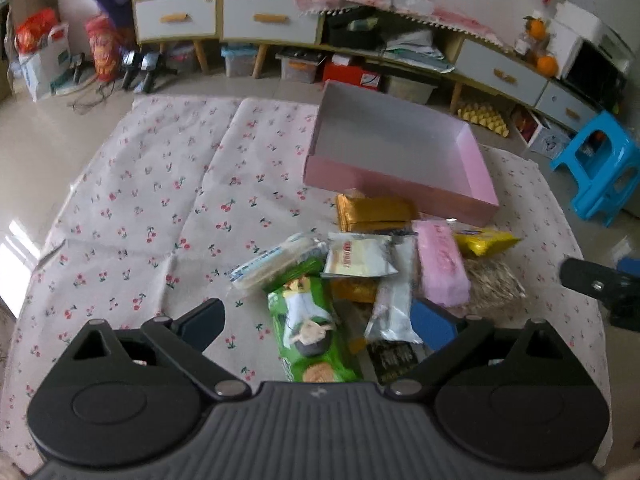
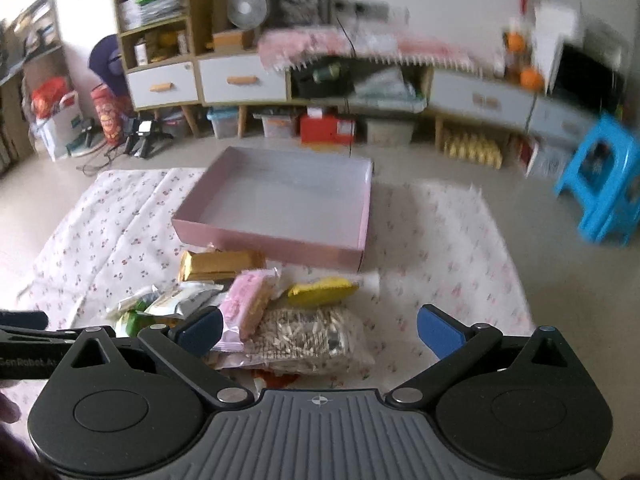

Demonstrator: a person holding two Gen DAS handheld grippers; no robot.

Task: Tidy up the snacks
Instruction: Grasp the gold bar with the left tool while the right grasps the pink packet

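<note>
A: Bare cherry-print cloth (image 1: pixel 152 200) left of the snack pile (image 1: pixel 360 280); more bare cloth right of it, out to the hem. Pink box (image 1: pixel 400 184) just behind the pile, interior bare, near wall facing the packets.

B: Left gripper (image 1: pixel 320 320) spread wide over the green biscuit pack (image 1: pixel 308 328), clamping nothing. Contact unclear.

A: Right gripper (image 2: pixel 320 328) likewise wide apart above the seed bag (image 2: pixel 304 332), pink wafer pack (image 2: pixel 248 304) beside its left finger. Nothing held.
</note>
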